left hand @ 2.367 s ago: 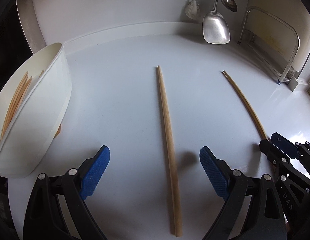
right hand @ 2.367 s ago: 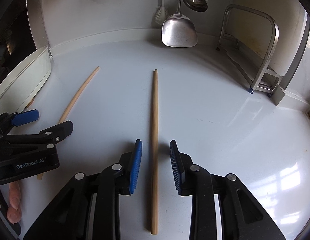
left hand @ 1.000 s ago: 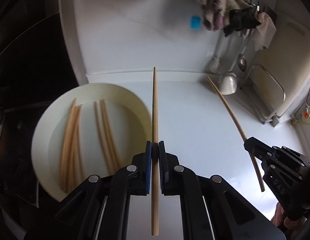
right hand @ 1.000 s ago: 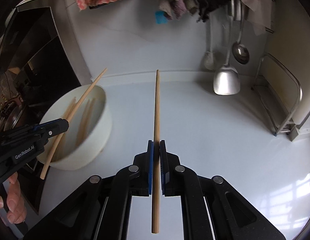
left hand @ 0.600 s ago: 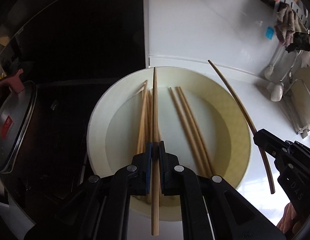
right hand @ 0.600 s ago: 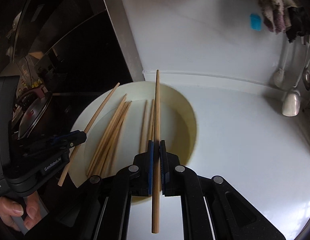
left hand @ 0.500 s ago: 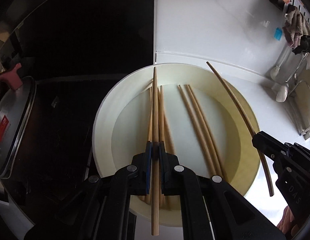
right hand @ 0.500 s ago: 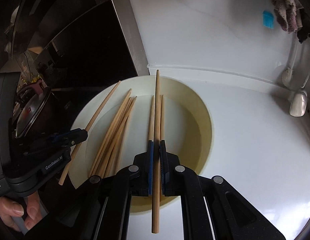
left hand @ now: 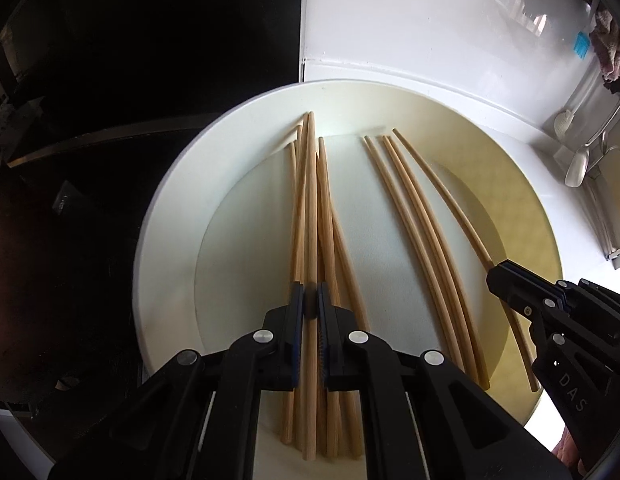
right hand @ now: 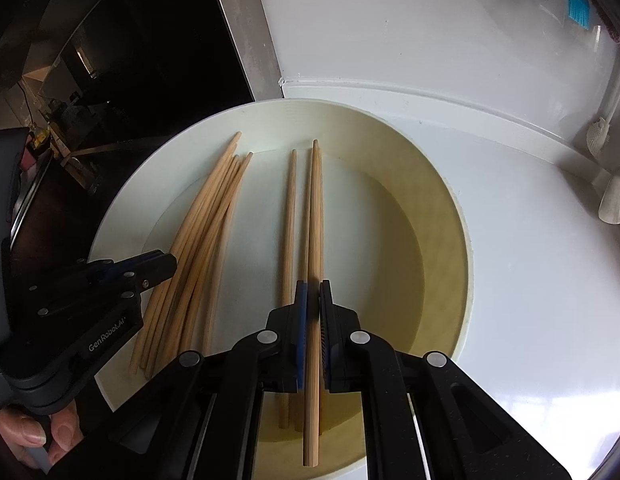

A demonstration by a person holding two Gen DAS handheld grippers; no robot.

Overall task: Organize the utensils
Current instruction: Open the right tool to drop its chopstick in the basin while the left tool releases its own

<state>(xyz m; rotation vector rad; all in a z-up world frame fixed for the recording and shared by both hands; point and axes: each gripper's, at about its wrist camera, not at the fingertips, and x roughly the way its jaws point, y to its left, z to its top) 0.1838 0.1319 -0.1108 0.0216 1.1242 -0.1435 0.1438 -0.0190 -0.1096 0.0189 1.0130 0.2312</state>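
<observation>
I have both chopsticks down over the white bowl point(left hand: 170, 208) now, not the counter; left gripper point(left hand: 310, 307) and right gripper point(right hand: 313, 296) each clamp one chopstick point(left hand: 310, 200) lengthwise above the loose ones.

My left tongs point(left hand: 311, 307) are clamped on one chopstick point(left hand: 310, 216), pointing toward 12 o'clock over the white bowl point(left hand: 166, 216). A bunch of loose chopsticks point(left hand: 329, 240) lies right under it. A second group point(left hand: 421, 240) fans out toward 1 o'clock. At 4 o'clock my right tongs point(left hand: 499, 276) grip another chopstick point(left hand: 449, 196) over the bowl. White counter point(left hand: 581, 220) at 3 o'clock.
</observation>
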